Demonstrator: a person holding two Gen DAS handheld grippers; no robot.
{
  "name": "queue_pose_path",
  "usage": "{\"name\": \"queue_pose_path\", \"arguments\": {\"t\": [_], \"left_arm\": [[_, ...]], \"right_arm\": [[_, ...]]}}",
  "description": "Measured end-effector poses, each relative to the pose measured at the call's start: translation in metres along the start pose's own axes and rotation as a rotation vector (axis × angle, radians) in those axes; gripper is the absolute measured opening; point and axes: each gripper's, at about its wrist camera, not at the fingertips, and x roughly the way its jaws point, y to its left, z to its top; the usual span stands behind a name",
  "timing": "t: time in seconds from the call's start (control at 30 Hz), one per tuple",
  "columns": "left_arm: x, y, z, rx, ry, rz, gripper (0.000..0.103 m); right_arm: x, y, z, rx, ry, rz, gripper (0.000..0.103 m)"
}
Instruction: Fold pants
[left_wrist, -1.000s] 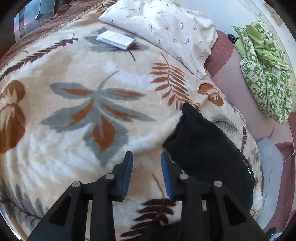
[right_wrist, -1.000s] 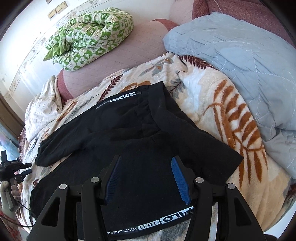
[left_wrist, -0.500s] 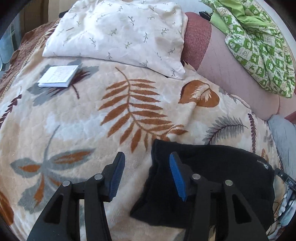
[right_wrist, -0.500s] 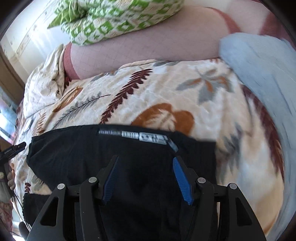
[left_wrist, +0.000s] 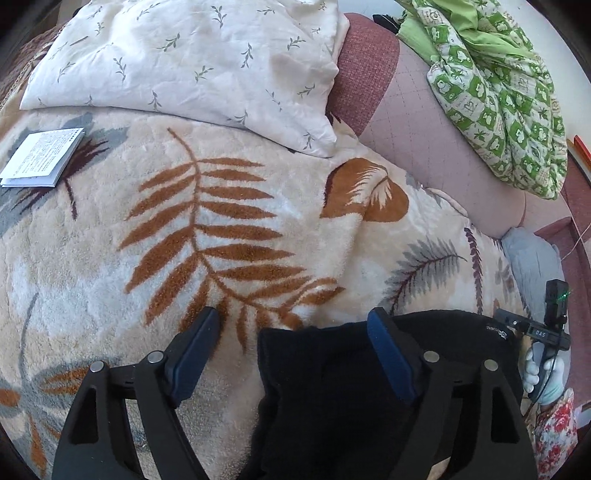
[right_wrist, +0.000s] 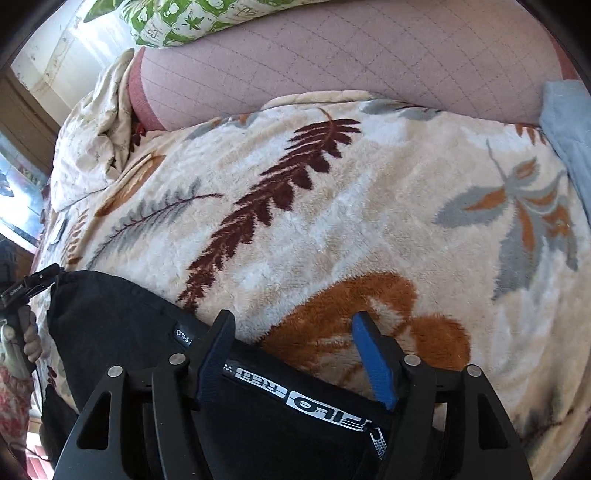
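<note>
The black pants (left_wrist: 325, 391) lie folded on the leaf-patterned blanket (left_wrist: 207, 229). In the left wrist view my left gripper (left_wrist: 291, 321) is open, straddling the pants' upper left corner, its right finger above the fabric. In the right wrist view the pants (right_wrist: 122, 332) show a white-lettered waistband (right_wrist: 306, 402). My right gripper (right_wrist: 291, 325) is open above the waistband edge, holding nothing. The other gripper and gloved hand show at the right edge of the left view (left_wrist: 546, 332).
A white leaf-print pillow (left_wrist: 192, 55) lies at the back. A pink quilted bolster (right_wrist: 351, 55) runs along the far side with a green patterned quilt (left_wrist: 495, 88) on it. A booklet (left_wrist: 40, 157) lies on the blanket at left. A blue pillow (right_wrist: 569, 133) is at right.
Both grippers have swung toward the far edge of the pants. The left jaws have opened wider. The pants now lie more compactly folded.
</note>
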Motion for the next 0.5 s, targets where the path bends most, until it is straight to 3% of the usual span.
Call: {"name": "queue_pose_path", "arguments": {"t": [0.13, 0.2, 0.23, 0.27, 0.33, 0.37, 0.43, 0.5], "left_arm": [[0.007, -0.013, 0.0, 0.071, 0.016, 0.046, 0.08], [0.011, -0.024, -0.003, 0.135, 0.036, 0.078, 0.051], [0.014, -0.031, -0.005, 0.175, 0.047, 0.11, 0.02], [0.017, -0.037, -0.007, 0.206, 0.064, 0.115, 0.016], [0.017, -0.045, -0.01, 0.245, 0.056, 0.151, 0.014], [0.015, -0.046, -0.01, 0.248, 0.052, 0.161, 0.013], [0.009, -0.047, -0.009, 0.208, 0.081, 0.16, 0.013], [-0.001, -0.051, -0.008, 0.211, 0.061, 0.16, 0.012]], "right_arm": [[-0.002, 0.011, -0.009, -0.052, 0.022, 0.06, 0.073], [-0.001, 0.029, -0.017, -0.134, 0.035, 0.015, 0.068], [0.0, 0.038, -0.02, -0.178, 0.033, -0.032, 0.058], [0.0, 0.044, -0.022, -0.198, 0.03, -0.05, 0.051], [-0.005, 0.051, -0.023, -0.198, 0.022, -0.059, 0.013], [-0.007, 0.051, -0.022, -0.194, 0.025, -0.061, 0.005], [-0.012, 0.054, -0.022, -0.193, 0.011, -0.094, 0.004], [-0.02, 0.059, -0.023, -0.199, -0.003, -0.115, 0.002]]}}
